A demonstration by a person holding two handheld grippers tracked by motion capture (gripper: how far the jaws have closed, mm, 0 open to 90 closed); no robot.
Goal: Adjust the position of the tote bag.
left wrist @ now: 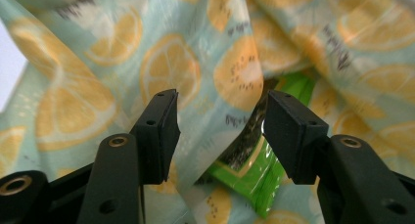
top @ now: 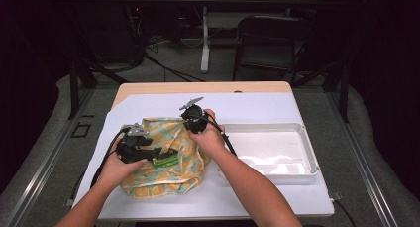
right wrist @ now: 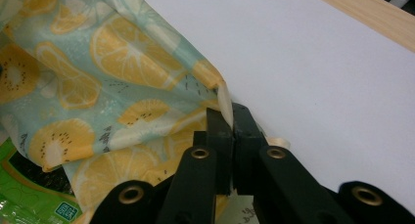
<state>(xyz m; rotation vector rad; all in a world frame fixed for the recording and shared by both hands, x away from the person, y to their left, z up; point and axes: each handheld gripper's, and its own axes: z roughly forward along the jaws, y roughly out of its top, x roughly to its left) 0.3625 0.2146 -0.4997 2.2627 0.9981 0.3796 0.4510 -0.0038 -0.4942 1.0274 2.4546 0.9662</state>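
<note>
A lemon-print cloth bag lies crumpled on the white table cover, with a green packet in its mouth. My left gripper is open, its jaws spread over the cloth just above the green packet, and nothing is clamped between them. In the high view the left gripper sits at the bag's left side. My right gripper is shut on the bag's edge and holds it up at the bag's top right corner; in the high view the right gripper is there.
A white plastic tray stands on the table to the right of the bag. Bare white cover stretches behind the bag toward the wooden table edge. A black chair stands beyond the table.
</note>
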